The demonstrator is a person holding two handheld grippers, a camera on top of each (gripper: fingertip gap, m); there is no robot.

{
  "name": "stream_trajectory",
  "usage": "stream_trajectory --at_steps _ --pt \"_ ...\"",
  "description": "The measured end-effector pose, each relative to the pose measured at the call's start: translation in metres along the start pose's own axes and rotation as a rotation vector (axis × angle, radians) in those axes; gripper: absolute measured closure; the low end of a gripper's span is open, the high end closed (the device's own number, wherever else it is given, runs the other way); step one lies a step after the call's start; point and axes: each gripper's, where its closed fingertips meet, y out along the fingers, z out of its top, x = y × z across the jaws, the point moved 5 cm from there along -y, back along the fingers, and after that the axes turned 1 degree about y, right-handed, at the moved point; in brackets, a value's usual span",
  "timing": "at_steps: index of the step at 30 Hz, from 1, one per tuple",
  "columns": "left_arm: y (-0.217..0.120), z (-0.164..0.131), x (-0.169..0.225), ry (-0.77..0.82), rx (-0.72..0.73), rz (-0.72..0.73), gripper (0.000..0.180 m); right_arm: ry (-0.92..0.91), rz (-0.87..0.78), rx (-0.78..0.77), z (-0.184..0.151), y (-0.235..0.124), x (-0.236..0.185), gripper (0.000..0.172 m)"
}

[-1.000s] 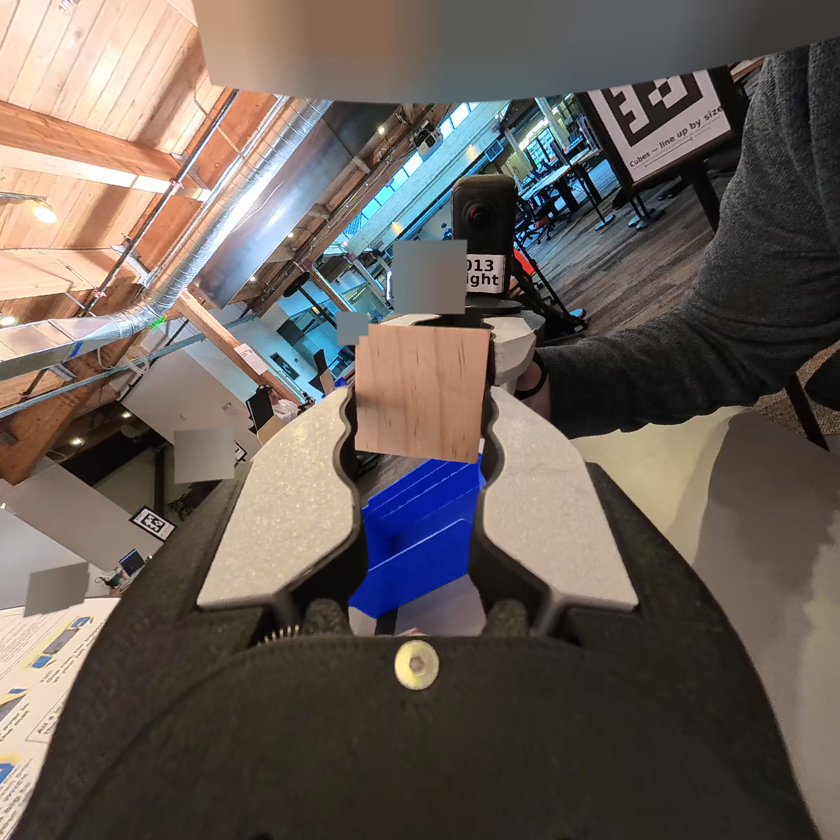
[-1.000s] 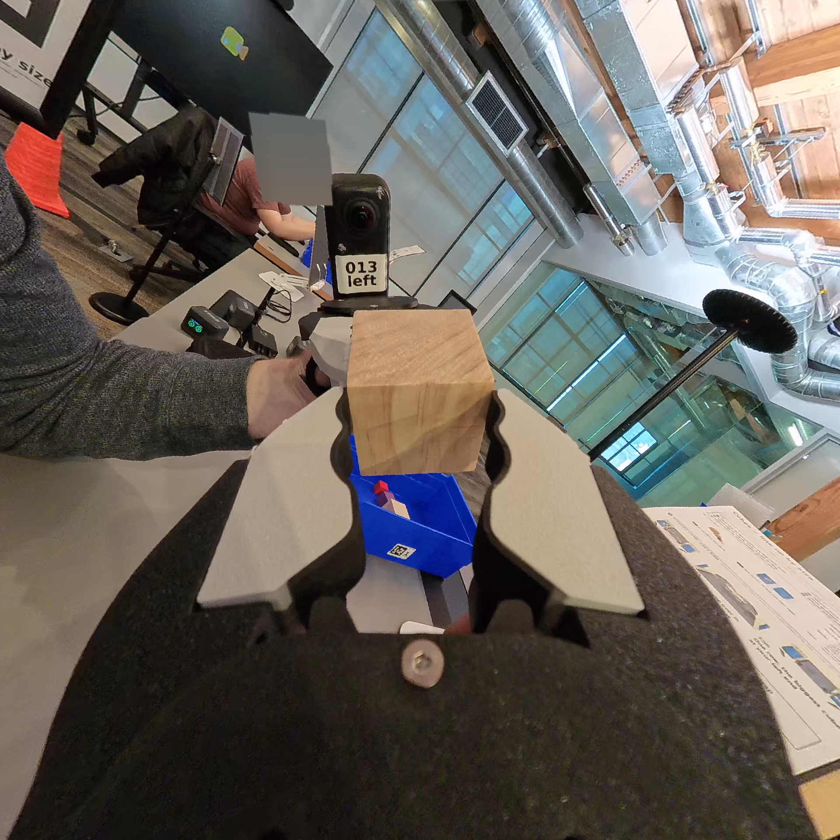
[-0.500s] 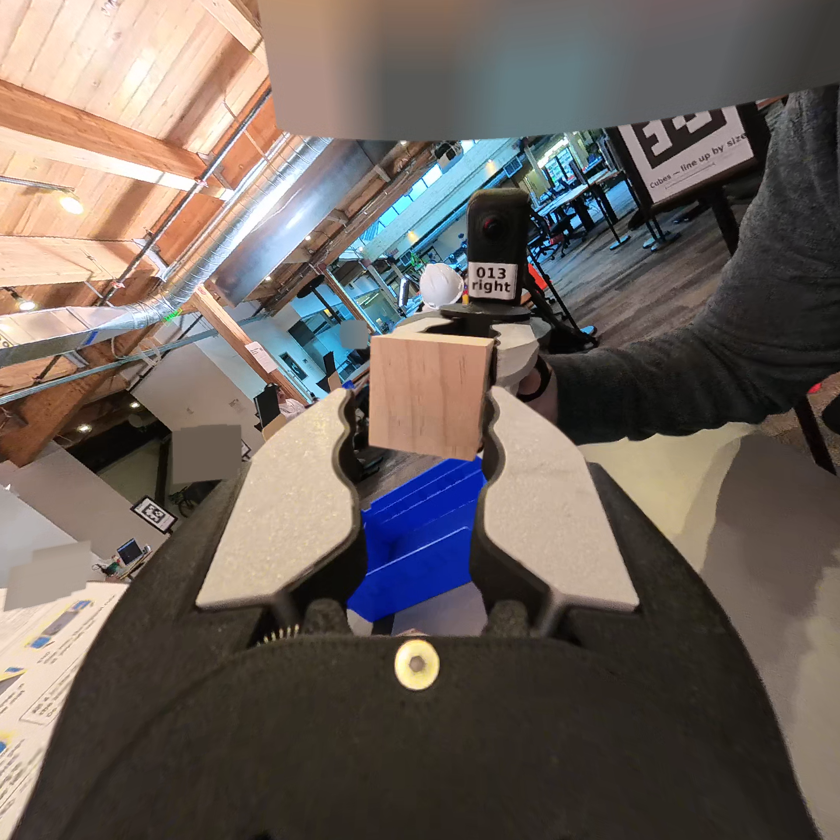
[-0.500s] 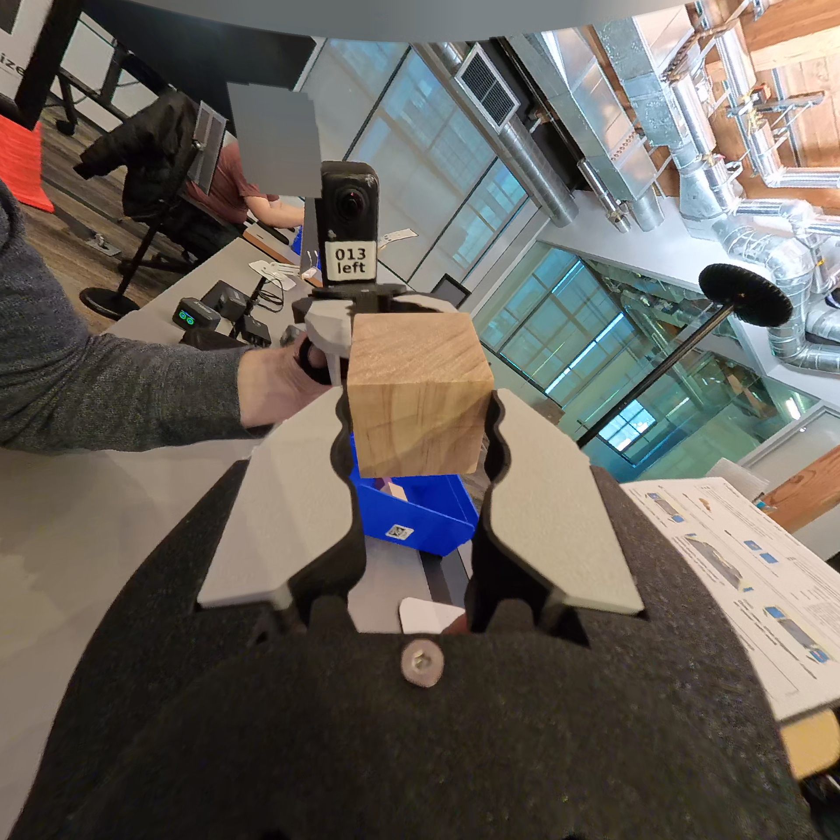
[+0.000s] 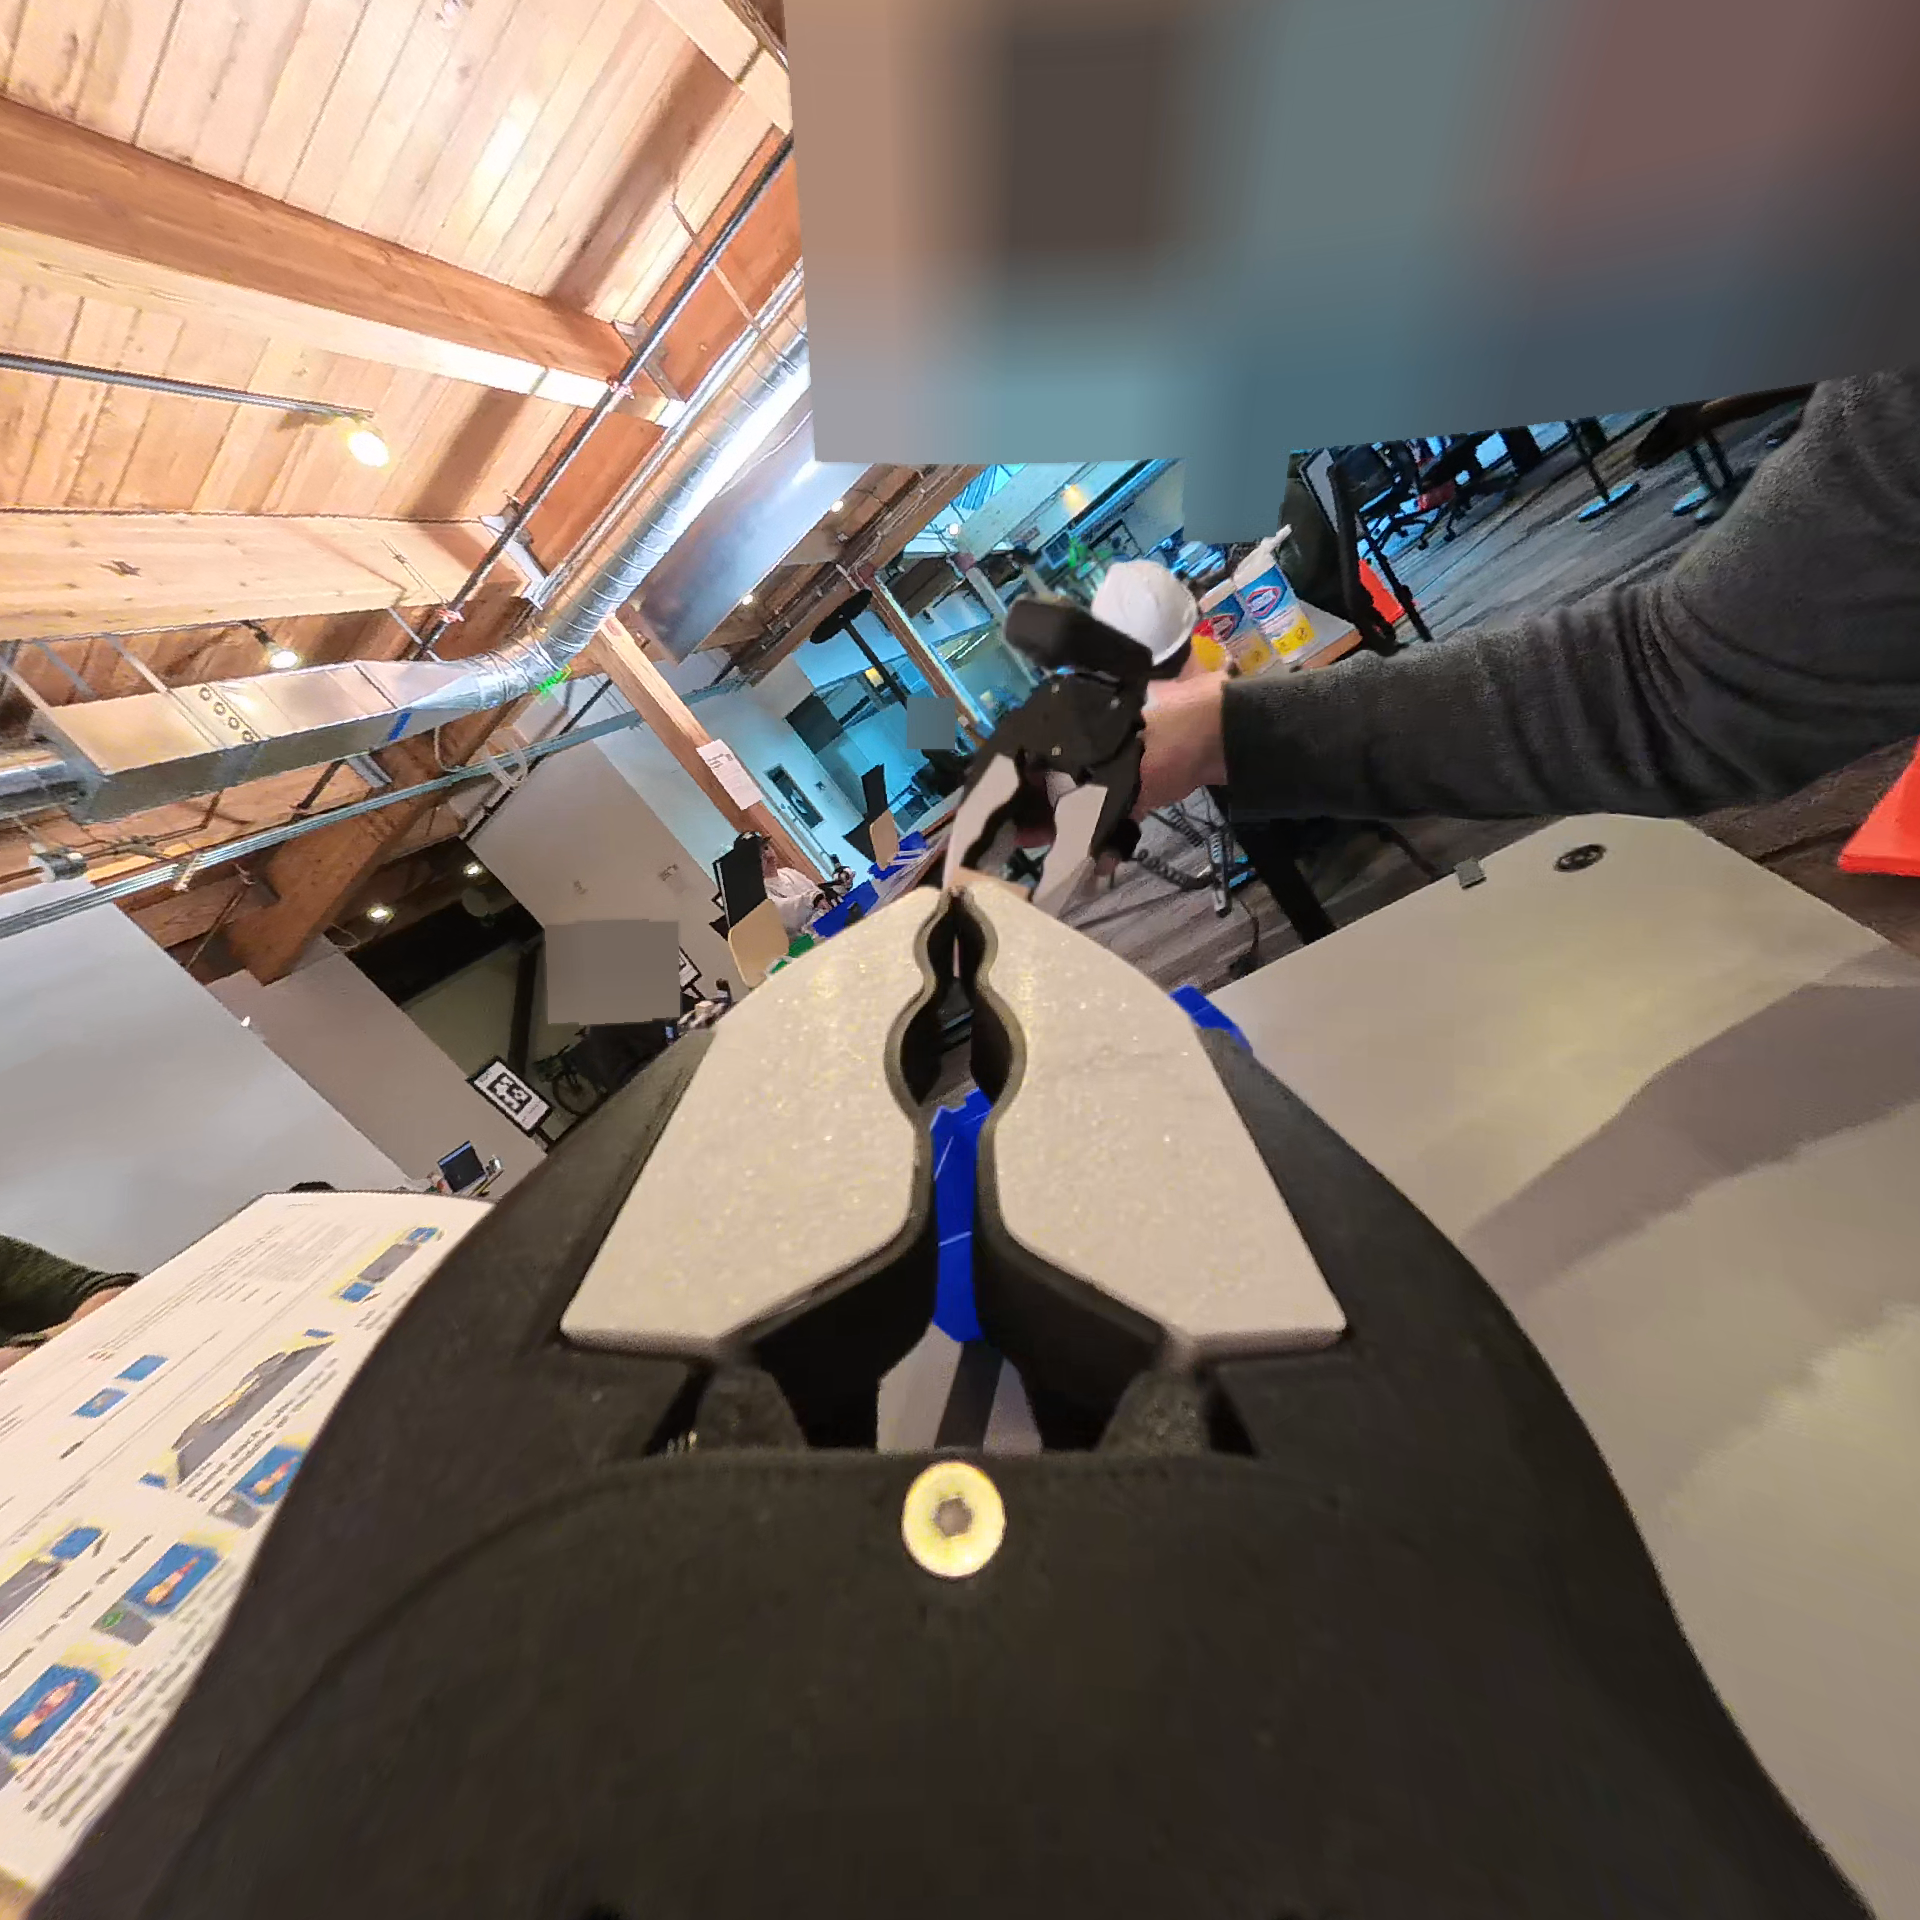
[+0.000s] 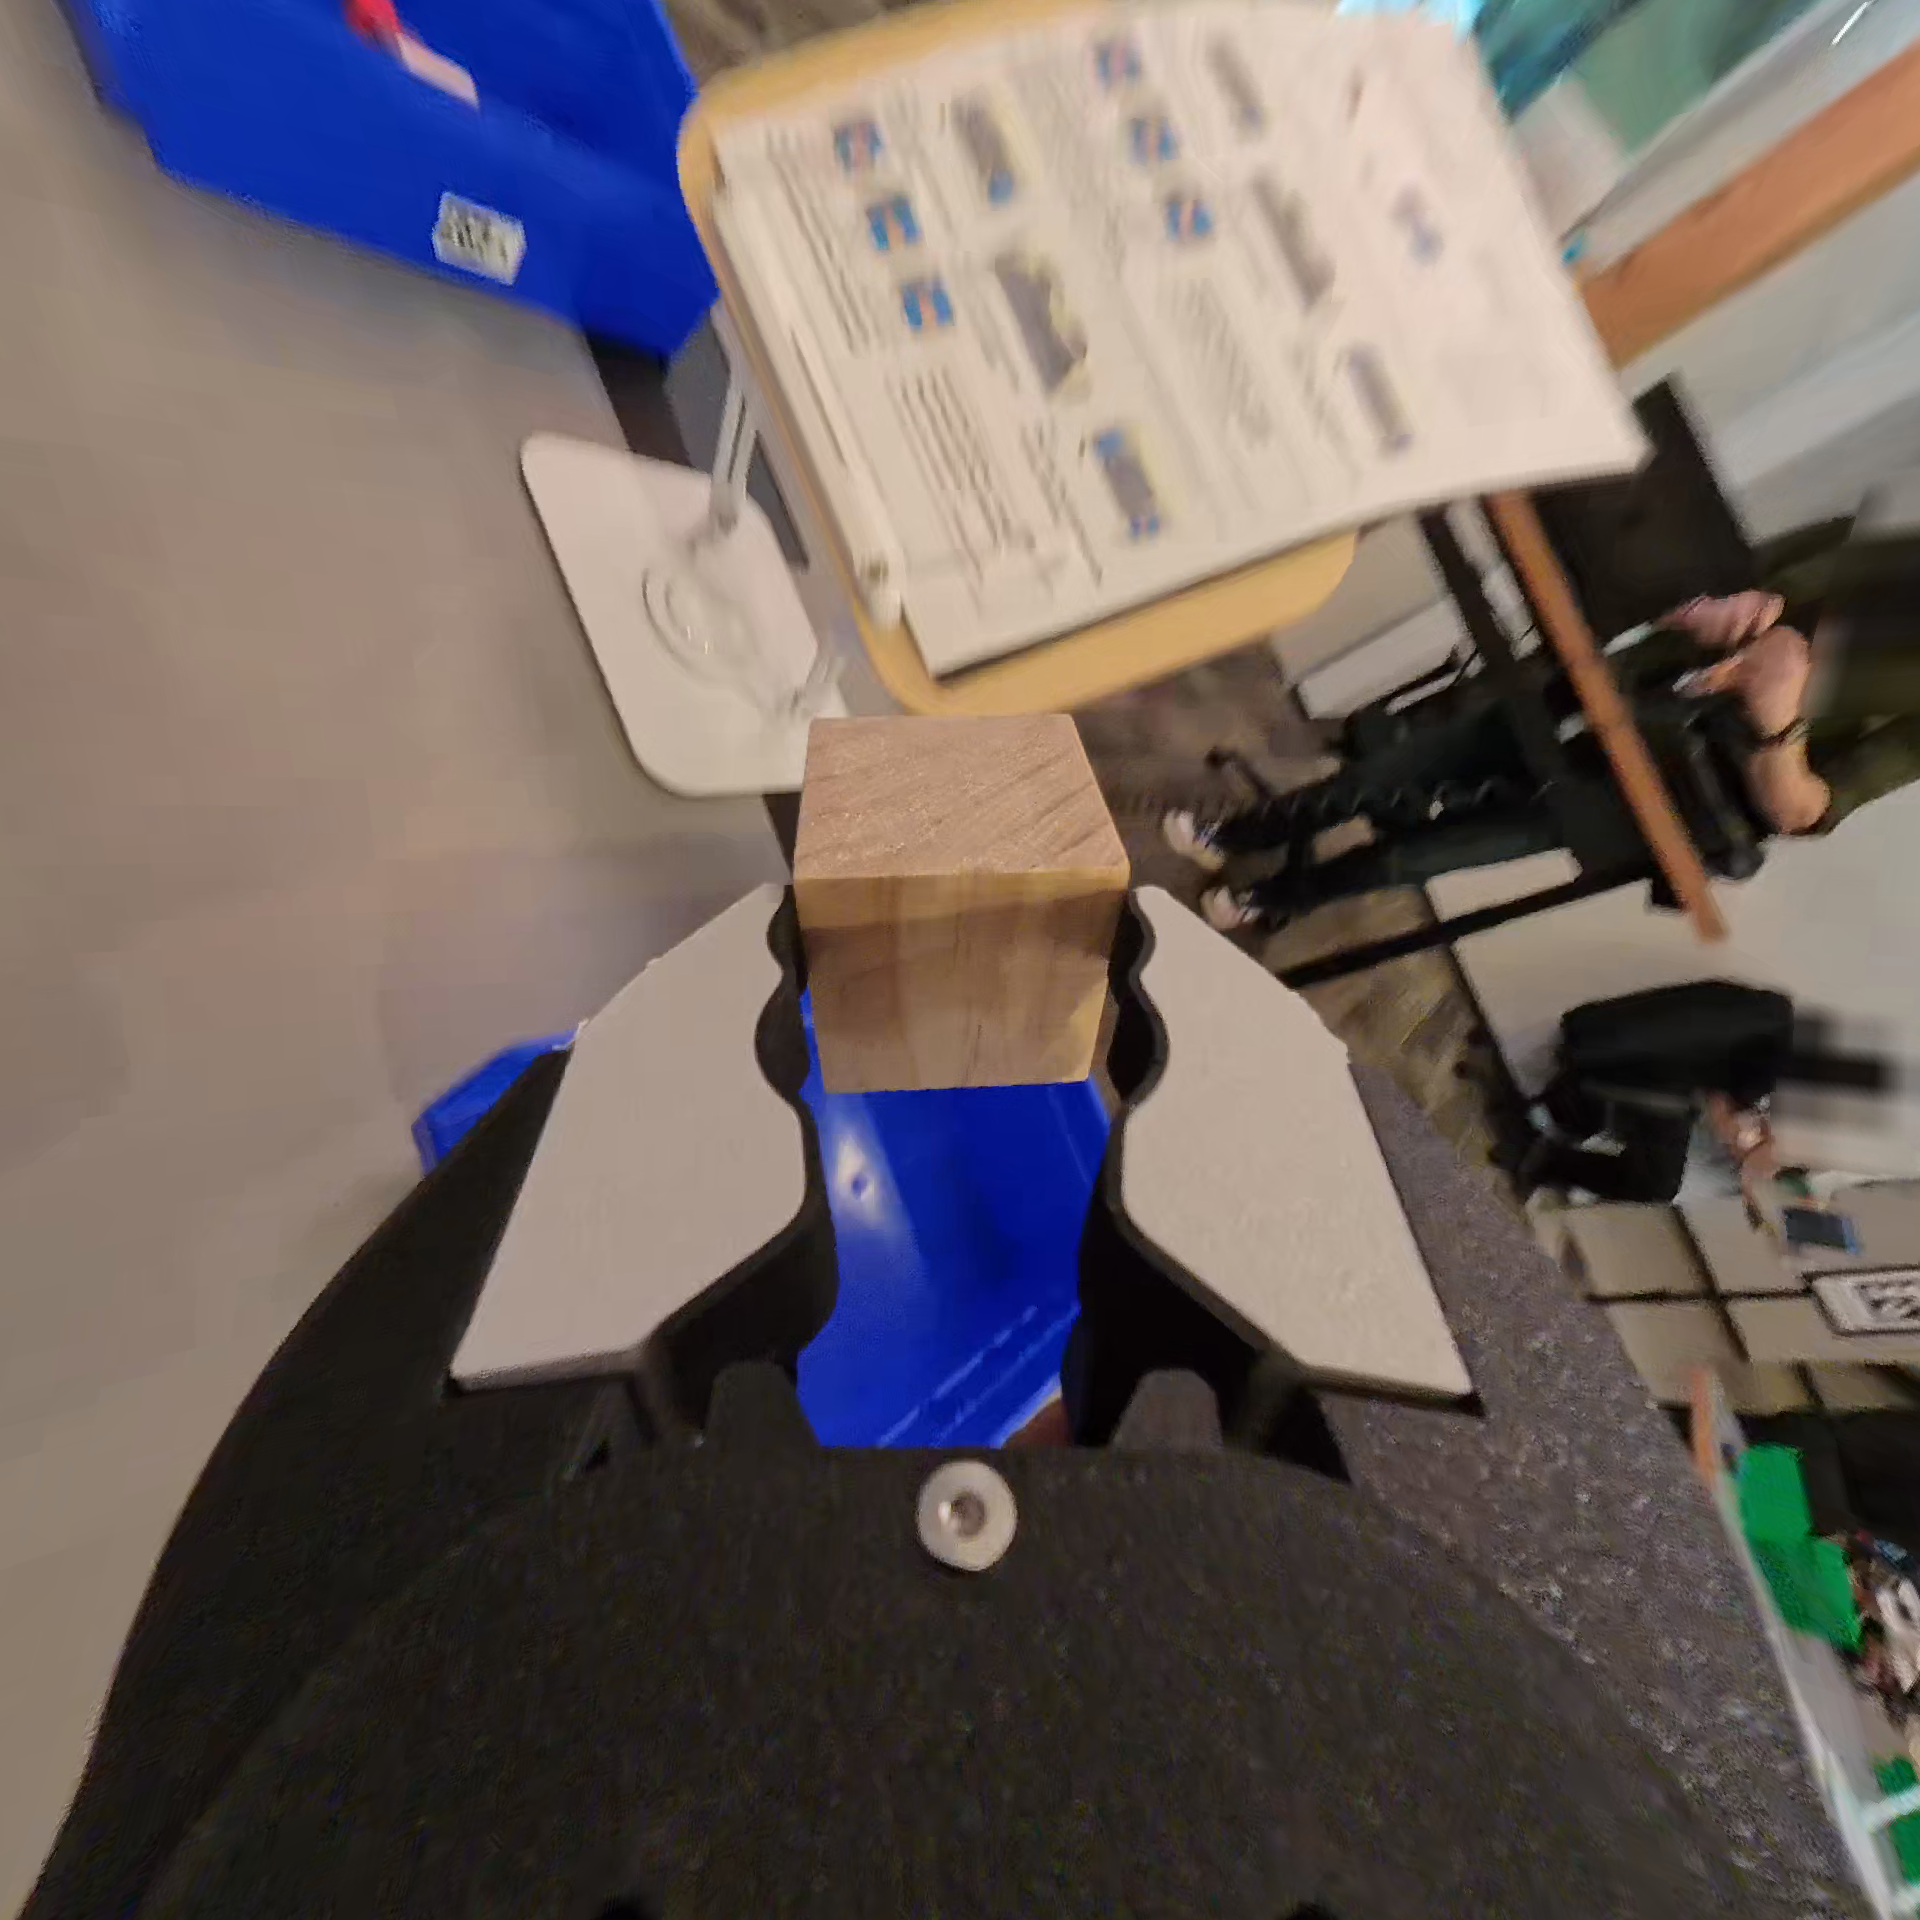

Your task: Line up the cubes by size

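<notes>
My left gripper (image 5: pixel 954 902) is shut, its fingertips meeting with nothing between them. It is raised and looks out over the grey table (image 5: pixel 1558 1091). My right gripper (image 6: pixel 956 914) is shut on a light wooden cube (image 6: pixel 956 821), with both pads pressed on its sides. It holds the cube above a blue bin (image 6: pixel 935 1247). The right gripper also shows in the left wrist view (image 5: pixel 1023 847), held by a hand in a grey sleeve (image 5: pixel 1507 707); the cube cannot be made out there.
A second blue bin (image 6: pixel 364 156) with small items stands farther back on the table (image 6: pixel 260 727). An instruction sheet (image 6: pixel 1143 312) leans on a stand with a white base (image 6: pixel 675 623). People and chairs are beyond the table edge. There is about 35 cm between the tips of the two grippers.
My left gripper held a wooden cube in both earlier frames; now the cube is out of its grasp and the jaws have closed. My right gripper swung downward, cube still held.
</notes>
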Motion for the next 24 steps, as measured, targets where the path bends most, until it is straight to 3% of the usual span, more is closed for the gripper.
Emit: stream_trajectory --at_steps 4,9,14,24 --pt "-0.003 0.001 -0.002 0.020 -0.022 0.016 0.180 0.016 0.102 -0.210 -0.058 0.033 0.007 0.116" --pt "-0.006 -0.001 -0.004 0.033 -0.048 0.020 0.180 -0.014 0.250 -0.389 -0.103 0.085 -0.007 0.116" --pt "-0.009 -0.004 -0.005 0.046 -0.084 0.016 0.180 -0.056 0.360 -0.512 -0.131 0.122 -0.019 0.115" --pt "-0.013 -0.003 -0.007 0.052 -0.089 0.023 0.180 -0.108 0.548 -0.658 -0.161 0.160 -0.041 0.115"
